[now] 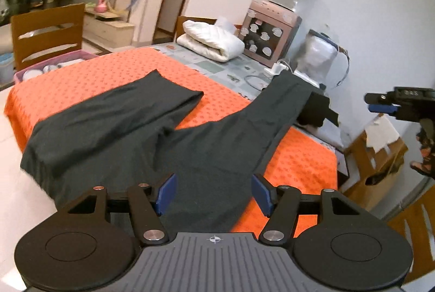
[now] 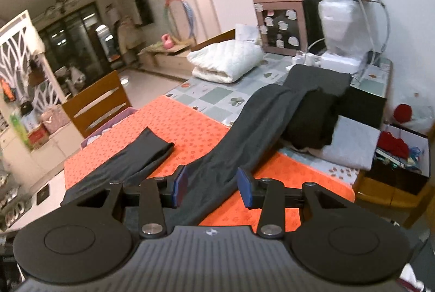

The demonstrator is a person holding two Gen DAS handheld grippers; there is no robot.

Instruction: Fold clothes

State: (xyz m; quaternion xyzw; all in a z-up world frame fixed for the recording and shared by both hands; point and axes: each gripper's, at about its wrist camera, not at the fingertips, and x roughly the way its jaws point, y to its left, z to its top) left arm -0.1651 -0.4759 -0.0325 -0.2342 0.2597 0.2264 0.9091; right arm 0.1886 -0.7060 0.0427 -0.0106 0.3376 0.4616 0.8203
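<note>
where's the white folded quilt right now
The white folded quilt sits at the table's far end, left of the pink water dispenser, beyond the orange cloth.

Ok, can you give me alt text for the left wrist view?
Dark grey trousers lie spread on an orange mat, one leg folded short, the other stretching over a black pile. The open left gripper hovers above the waist end; the right gripper shows at the right edge.

Each gripper, left gripper (image 1: 214, 193) and right gripper (image 2: 211, 188), has black linkage arms with silver pivot screws. The fingers (image 1: 166, 191) carry blue pads. The ribbed grey housing bears a crosshair mark.
</note>
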